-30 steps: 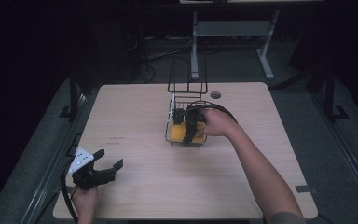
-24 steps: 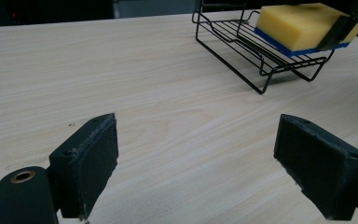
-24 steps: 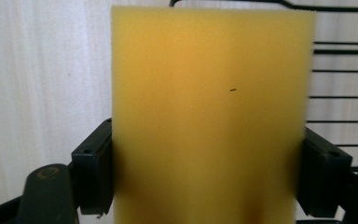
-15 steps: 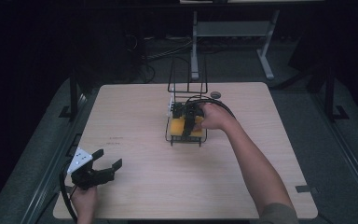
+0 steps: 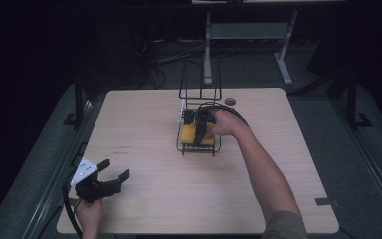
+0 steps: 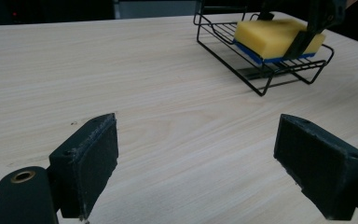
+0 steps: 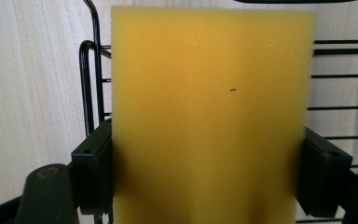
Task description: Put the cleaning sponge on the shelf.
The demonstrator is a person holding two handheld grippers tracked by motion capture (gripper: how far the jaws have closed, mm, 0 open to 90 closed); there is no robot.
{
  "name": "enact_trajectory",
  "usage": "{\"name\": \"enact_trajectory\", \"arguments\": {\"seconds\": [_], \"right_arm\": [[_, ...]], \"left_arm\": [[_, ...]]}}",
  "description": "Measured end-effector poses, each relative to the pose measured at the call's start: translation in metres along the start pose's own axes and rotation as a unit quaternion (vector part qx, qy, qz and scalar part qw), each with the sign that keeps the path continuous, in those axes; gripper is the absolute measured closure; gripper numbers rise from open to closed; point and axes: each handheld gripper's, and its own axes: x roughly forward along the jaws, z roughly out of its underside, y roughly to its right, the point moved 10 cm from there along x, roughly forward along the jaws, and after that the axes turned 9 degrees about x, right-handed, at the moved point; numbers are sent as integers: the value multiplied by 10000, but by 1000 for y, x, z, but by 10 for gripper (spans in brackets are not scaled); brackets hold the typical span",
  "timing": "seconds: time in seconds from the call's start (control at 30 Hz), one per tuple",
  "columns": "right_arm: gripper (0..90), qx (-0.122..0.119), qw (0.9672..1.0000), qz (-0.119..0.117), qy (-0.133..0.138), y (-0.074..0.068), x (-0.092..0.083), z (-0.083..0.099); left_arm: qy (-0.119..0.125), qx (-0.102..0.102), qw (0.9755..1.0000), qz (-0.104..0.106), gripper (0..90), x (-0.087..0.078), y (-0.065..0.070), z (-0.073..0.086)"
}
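A: Where is the sponge (image 5: 197, 134) seen?

B: In the high view it lies just above the middle of the frame, inside the black wire rack (image 5: 197, 149) that stands on the wooden table (image 5: 149, 124). In the left gripper view the same sponge sits at the upper right — a yellow body over a blue underside, resting on the rack's wires.

A: And the right gripper (image 5: 200, 130)?

B: It is held over the rack from the right side of the frame, with the forearm running down to the lower right corner. In the right gripper view the yellow sponge (image 7: 209, 116) is seen between the two black jaws, one against each of its long sides, so the jaws are clamped on it. The rack wires (image 7: 89, 84) are seen at the left and right behind the sponge.

A: The left gripper (image 5: 110, 175)?

B: It is seen at the lower left of the high view, near the table's front edge and well apart from the rack. Its jaws are spread wide — in the left gripper view bare table (image 6: 158, 107) is seen between the pads (image 6: 91, 163), and nothing is held.

A: Is the sponge lifted or resting?

B: In the left gripper view it appears to rest on the rack floor, slightly tilted; whether it is fully settled cannot be told.
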Motion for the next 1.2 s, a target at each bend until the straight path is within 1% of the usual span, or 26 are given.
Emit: {"name": "enact_trajectory", "arguments": {"seconds": [0.23, 0.57, 0.67, 0.9, 1.2], "right_arm": [[216, -100, 9999, -13, -53, -1, 5, 1], [211, -83, 9999, -67, -53, -2, 7, 0], [178, -72, 10000, -26, -51, -1, 6, 0], [169, -53, 10000, -40, -54, -2, 5, 0], [162, -50, 10000, -15, -20, -3, -1, 0]], "left_arm": [[8, 2, 10000, -12, 130, -1, 0, 0], [27, -37, 10000, -10, 130, -1, -1, 0], [26, -30, 10000, -11, 130, -1, -1, 0], [30, -35, 10000, -21, 130, -2, -2, 0], [33, -22, 10000, -14, 130, -2, -1, 0]]}}
